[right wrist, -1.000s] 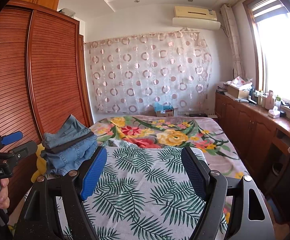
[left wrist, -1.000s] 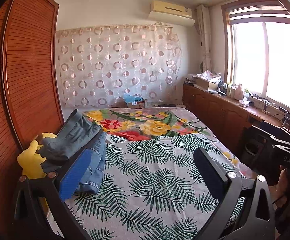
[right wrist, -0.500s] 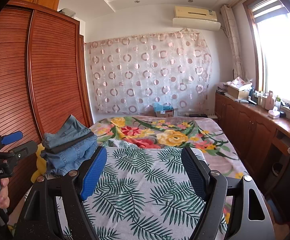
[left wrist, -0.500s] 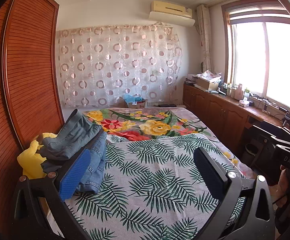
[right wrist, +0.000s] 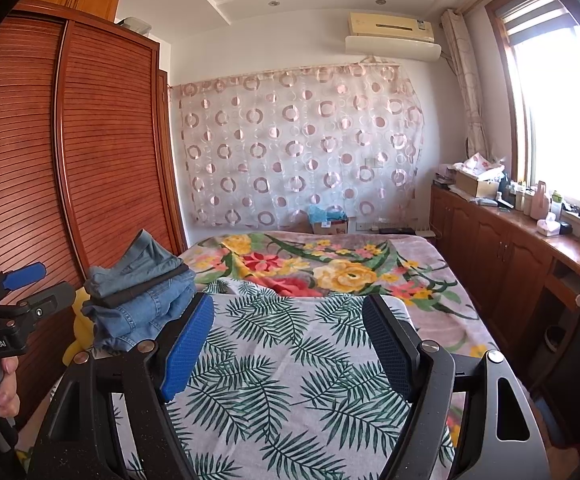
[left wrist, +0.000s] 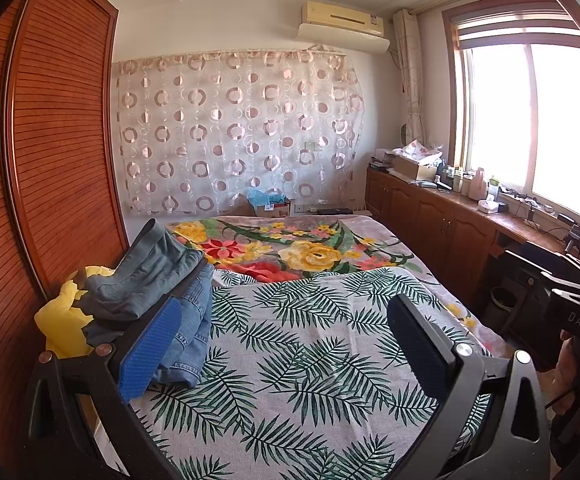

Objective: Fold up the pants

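The left gripper [left wrist: 284, 338] hangs over the near part of the bed [left wrist: 429, 280] with its 2 blue-padded fingers [left wrist: 150, 348] spread wide apart and nothing between them. The right gripper [right wrist: 288, 338] hangs likewise over the near part of the bed, its 2 fingers [right wrist: 188, 344] also wide apart and bare of cloth. From the right wrist view the left gripper [right wrist: 26, 284] shows at the far left, held in the person's left hand [right wrist: 0, 394]; from the left wrist view a black part of the right gripper [left wrist: 579, 320] shows at the right edge of the frame.

The pants [left wrist: 158, 280] lie in a heap of several denim pairs at the left edge of the bed, close against the slatted wooden wardrobe [left wrist: 54, 168]: a grey-blue pair on top, lighter blue jeans [right wrist: 142, 312] beneath, with a dark band of cloth between them. A yellow cloth [left wrist: 60, 320] sits under the heap on its wardrobe side. Neither gripper touches the pile.

A palm-leaf sheet [left wrist: 297, 360] covers the near half of the bed and a floral blanket [left wrist: 297, 248] the far half. A circle-patterned curtain [left wrist: 234, 132] hangs on the far wall, an air conditioner [left wrist: 341, 24] above it, and a cluttered wooden counter [left wrist: 509, 224] runs under the window [left wrist: 529, 120] along the right side
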A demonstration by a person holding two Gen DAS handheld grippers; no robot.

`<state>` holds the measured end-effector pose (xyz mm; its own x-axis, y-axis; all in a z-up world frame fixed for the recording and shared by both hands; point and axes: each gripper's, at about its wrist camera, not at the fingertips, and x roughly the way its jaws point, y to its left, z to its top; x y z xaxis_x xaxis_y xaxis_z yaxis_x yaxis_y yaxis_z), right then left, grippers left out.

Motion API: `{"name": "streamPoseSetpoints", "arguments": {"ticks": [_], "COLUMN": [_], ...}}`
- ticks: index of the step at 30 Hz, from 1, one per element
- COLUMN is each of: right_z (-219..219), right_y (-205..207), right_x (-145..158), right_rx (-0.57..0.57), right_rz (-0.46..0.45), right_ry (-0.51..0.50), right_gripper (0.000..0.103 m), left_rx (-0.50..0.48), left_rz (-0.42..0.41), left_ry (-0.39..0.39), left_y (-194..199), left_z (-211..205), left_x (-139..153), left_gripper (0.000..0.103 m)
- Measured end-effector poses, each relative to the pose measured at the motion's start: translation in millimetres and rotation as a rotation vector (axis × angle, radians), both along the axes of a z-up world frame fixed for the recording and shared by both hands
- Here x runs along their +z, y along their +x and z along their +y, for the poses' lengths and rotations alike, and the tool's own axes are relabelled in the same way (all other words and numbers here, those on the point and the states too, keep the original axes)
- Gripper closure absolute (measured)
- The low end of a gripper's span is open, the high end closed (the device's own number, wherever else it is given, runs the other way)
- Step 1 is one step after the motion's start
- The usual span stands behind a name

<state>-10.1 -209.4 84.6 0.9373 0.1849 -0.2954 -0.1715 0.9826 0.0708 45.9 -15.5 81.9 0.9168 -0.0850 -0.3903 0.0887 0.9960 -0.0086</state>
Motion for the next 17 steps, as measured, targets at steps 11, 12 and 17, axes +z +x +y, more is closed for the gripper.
{"name": "streamPoseSetpoints", "arguments": {"ticks": [11, 12, 17], "right_z": [-1.2, -1.5, -2.0], "right_y": [0.0, 0.0, 0.0], "right_x": [-0.6, -1.0, -2.0], "right_rx": [-0.002, -0.001, -0.001], "right_rz": [-0.001, 0.000, 0.001], "right_ry": [0.002, 0.004, 0.004], "right_gripper": [0.025, 0.025, 0.025], "left_rx": [0.000, 0.000, 0.001], "left_rz": [0.000, -0.001, -0.001], "left_ry": [0.001, 0.000, 0.000], "left_y": [-0.1, -0.1, 0.6], "left_z": [0.3, 0.3, 0.6], "left_x": [0.0, 0.0, -0.7], "left_gripper": [0.000, 0.000, 0.000]}}
